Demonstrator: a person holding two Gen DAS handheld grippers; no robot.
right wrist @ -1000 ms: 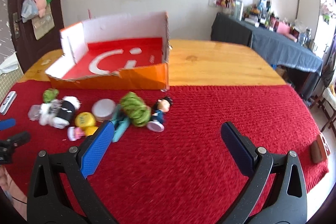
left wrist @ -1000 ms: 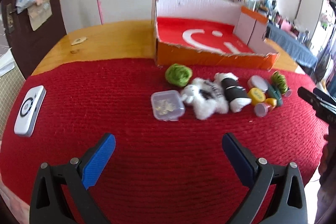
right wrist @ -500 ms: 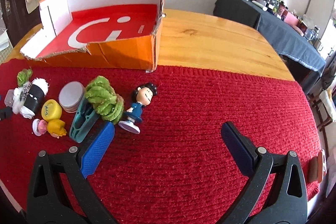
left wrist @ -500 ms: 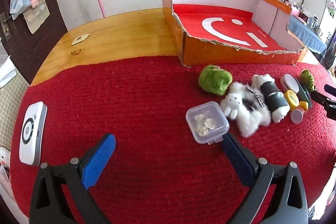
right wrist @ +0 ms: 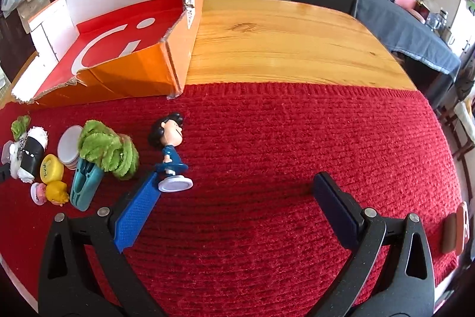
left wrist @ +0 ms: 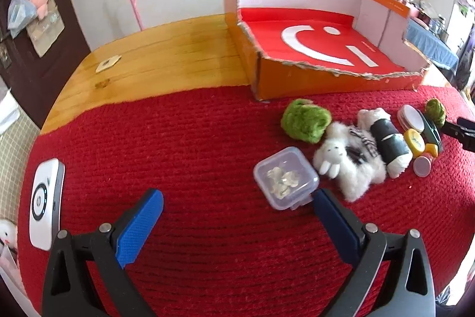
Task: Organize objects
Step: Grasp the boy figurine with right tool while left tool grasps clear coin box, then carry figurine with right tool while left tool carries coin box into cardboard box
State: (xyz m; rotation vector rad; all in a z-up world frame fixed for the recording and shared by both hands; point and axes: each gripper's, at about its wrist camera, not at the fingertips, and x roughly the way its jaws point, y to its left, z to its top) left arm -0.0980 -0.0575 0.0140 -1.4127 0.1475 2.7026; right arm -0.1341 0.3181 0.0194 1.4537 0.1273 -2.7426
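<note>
Wooden table [right wrist: 282,43], near half covered w/ red knit cloth [left wrist: 193,144]. Orange cardboard box [left wrist: 320,49] sits on the bare wood, front edge at the cloth. Small pale scrap [left wrist: 108,63] on wood at left.

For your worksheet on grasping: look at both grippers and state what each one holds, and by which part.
Nothing is held. The left gripper is open, the clear plastic box just beyond its right finger. The right gripper is open, the figurine beside its left finger.
</note>
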